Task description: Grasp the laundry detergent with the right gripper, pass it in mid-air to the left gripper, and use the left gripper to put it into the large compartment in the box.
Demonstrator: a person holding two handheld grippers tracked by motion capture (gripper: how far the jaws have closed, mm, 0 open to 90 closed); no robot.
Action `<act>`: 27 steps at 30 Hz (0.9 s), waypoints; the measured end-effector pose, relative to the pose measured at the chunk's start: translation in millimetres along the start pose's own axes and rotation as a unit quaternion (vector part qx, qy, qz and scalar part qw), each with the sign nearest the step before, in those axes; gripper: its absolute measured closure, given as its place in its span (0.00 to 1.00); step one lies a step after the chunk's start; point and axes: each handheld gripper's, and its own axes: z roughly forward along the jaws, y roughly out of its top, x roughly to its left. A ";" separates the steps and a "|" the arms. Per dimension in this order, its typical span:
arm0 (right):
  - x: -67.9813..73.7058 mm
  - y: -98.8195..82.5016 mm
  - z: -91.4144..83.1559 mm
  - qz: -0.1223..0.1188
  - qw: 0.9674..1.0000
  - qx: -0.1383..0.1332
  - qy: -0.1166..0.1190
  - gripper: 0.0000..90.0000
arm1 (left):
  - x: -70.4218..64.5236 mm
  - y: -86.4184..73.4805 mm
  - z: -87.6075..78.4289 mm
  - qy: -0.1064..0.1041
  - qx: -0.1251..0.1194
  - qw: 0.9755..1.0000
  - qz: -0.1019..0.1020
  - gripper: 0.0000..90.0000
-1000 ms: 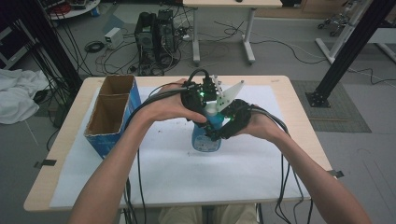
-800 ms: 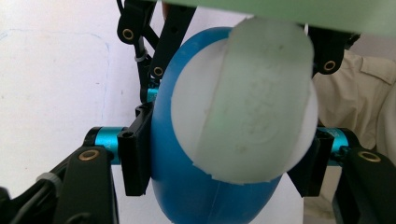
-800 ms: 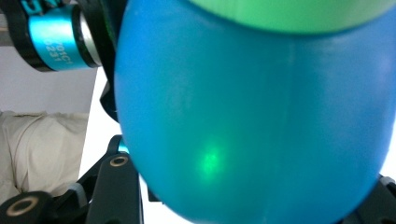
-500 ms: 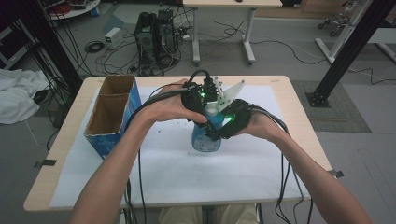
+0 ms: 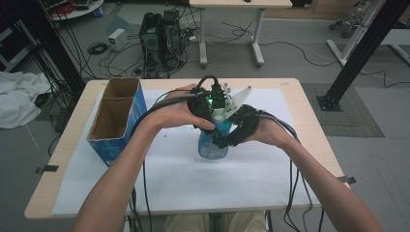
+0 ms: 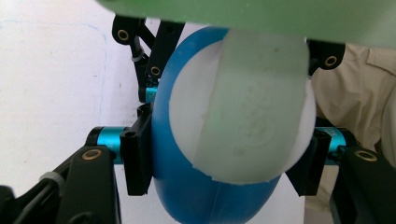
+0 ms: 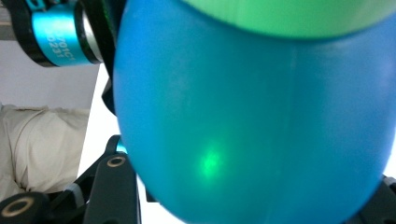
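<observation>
The main risk, as I judge it, is the rounded blue plastic bottle (image 5: 212, 145) slipping or tipping: its smooth curved body gives the jaws little flat area to hold, and two grippers pulling slightly against each other could twist it loose or knock it over on the white paper-covered surface (image 5: 193, 183).

The bottle stands at the centre of the high view, with both hands crowded over its top. In the left gripper view, the left gripper (image 6: 224, 168) has its jaws closed on the bottle's sides, one at each edge of the blue body (a white label patch faces the camera). In the right gripper view the bottle (image 7: 252, 116) sits right against the lens; whether the right gripper (image 5: 231, 137) clamps it, I cannot tell.
</observation>
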 end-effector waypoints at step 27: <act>2.4 -3.3 7.7 -0.008 1.000 -0.004 0.001 0.37 | -1.2 -5.4 0.7 0.009 0.003 1.000 -0.020 0.41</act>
